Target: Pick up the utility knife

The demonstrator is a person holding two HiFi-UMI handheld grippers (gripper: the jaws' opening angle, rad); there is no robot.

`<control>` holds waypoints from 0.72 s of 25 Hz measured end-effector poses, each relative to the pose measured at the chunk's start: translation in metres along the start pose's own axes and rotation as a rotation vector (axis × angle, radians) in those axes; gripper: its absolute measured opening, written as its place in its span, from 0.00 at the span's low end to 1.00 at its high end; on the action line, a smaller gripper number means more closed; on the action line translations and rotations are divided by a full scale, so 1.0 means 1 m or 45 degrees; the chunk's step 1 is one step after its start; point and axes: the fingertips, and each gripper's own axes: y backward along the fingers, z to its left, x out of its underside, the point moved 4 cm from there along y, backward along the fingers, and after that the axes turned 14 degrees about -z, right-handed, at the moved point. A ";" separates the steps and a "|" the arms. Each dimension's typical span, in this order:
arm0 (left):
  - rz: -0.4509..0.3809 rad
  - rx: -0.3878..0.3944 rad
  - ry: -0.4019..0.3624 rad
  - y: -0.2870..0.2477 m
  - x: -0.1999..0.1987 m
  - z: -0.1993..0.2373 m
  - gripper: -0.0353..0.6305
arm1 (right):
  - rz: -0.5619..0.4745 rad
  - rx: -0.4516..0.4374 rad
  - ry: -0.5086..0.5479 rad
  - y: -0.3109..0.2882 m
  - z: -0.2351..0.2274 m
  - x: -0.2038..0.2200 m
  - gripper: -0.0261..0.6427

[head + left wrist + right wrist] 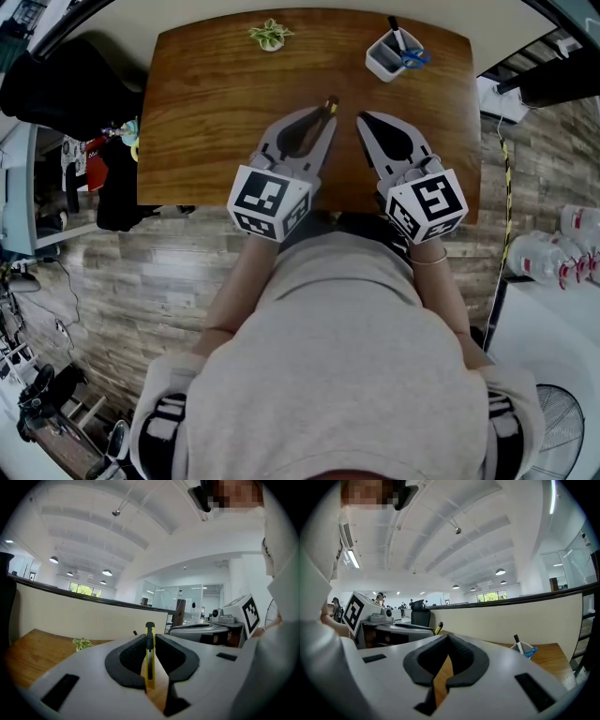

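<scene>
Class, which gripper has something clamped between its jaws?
The left gripper: a yellow utility knife is pinched there; the right gripper has its jaws closed on nothing.

No words, numbers or brand names can be read in any view. The only printed marks are the black-and-white square patterns on the left cube (268, 202) and the right cube (427, 204), below the centre of the head view (blocky code markers, not letters). One face of each cube also shows at the edge of the other gripper's view, again with pattern only. The bottles (544, 258) at the right edge of the head view carry red labels, too small and blurred for any print to be made out.
</scene>
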 end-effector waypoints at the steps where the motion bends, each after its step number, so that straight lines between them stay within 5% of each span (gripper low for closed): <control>1: 0.001 -0.002 0.000 0.000 0.000 0.001 0.17 | 0.000 -0.001 0.002 0.000 0.000 0.000 0.06; 18: 0.004 -0.006 0.023 -0.006 0.003 -0.002 0.17 | 0.013 0.010 0.004 0.003 -0.009 0.001 0.06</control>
